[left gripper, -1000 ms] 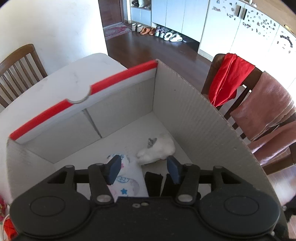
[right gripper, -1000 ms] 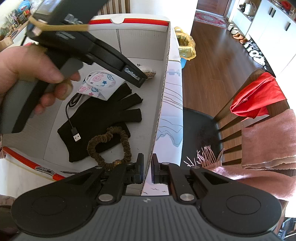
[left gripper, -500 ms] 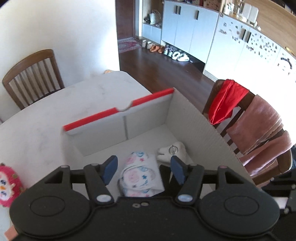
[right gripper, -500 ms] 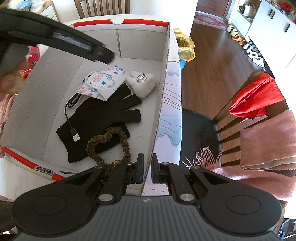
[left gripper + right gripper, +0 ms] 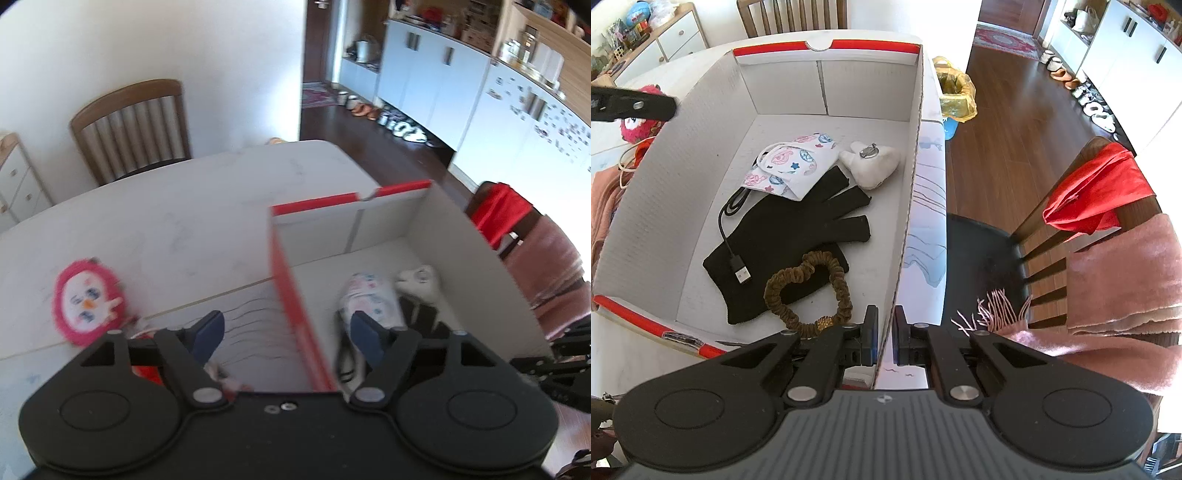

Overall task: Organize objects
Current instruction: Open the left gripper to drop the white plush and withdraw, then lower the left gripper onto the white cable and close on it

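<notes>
**Right gripper pinches box wall, left hangs spread over its rim**

The right gripper (image 5: pixel 884 338) is clamped on the near right wall of the box (image 5: pixel 911 192), one finger inside, one outside. Beyond it on the box floor lie a scrunchie (image 5: pixel 809 291), a black glove (image 5: pixel 790 240) with a USB cable (image 5: pixel 733 236) across it, a patterned mask (image 5: pixel 792 166) and a white plush (image 5: pixel 871 164). Right of that wall the worktop (image 5: pixel 929 221) ends quickly at its edge, with a chair beyond.

The left gripper (image 5: pixel 286 338) is spread wide and empty, straddling the box's red left rim (image 5: pixel 291 295) from above. Left of it the pink plush (image 5: pixel 86 299) rests on the worktop, apart from the box, with bare surface behind it.
</notes>
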Demonstrator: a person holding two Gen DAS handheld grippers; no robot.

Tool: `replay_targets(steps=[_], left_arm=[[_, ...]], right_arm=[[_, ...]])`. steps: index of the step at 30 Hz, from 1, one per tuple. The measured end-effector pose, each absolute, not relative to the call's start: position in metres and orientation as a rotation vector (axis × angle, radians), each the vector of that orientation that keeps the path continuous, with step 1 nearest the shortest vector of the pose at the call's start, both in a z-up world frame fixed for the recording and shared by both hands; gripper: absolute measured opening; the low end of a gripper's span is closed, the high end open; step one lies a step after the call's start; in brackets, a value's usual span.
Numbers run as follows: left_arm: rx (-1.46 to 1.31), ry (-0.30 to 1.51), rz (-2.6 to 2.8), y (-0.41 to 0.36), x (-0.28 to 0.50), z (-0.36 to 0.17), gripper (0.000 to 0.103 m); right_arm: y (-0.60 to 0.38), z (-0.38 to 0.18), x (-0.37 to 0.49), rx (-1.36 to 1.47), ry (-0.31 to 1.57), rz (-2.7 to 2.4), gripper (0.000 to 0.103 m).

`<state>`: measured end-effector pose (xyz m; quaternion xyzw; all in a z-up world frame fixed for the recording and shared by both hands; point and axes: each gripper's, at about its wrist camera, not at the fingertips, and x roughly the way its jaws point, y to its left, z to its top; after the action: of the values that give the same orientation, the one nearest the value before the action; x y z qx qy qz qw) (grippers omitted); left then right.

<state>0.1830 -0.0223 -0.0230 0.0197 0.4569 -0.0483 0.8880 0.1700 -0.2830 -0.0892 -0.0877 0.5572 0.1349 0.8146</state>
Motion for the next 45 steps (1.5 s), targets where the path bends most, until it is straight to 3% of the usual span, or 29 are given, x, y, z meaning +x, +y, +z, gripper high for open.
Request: replay_targets(steps=[8, 23, 28, 36, 43, 45], left_arm=[[-0.039, 0.945, 0.008, 0.029, 0.173, -0.021, 0.101], [-0.192, 1.081, 0.160, 0.100, 0.182, -0.065, 0.101], [-0.229, 1.113, 0.185, 0.112, 0.185, -0.081, 0.096], [-0.290, 1.149, 0.207, 0.125, 0.189, -0.101, 0.077], [-0.326, 1.163, 0.201, 0.126, 0.191, -0.110, 0.070], [-0.341, 1.160, 0.193, 0.128, 0.192, -0.112, 0.063]], right_arm=[[-0.283, -0.088, 0.169, -0.185, 1.192, 0.288, 0.007], [-0.282, -0.089, 0.169, -0.185, 1.196, 0.285, 0.007], [-0.283, -0.089, 0.169, -0.183, 1.198, 0.283, 0.007], [-0.284, -0.091, 0.170, -0.182, 1.201, 0.278, 0.007], [-0.284, -0.091, 0.170, -0.182, 1.201, 0.278, 0.007], [-0.284, -0.091, 0.170, -0.183, 1.201, 0.278, 0.007]])
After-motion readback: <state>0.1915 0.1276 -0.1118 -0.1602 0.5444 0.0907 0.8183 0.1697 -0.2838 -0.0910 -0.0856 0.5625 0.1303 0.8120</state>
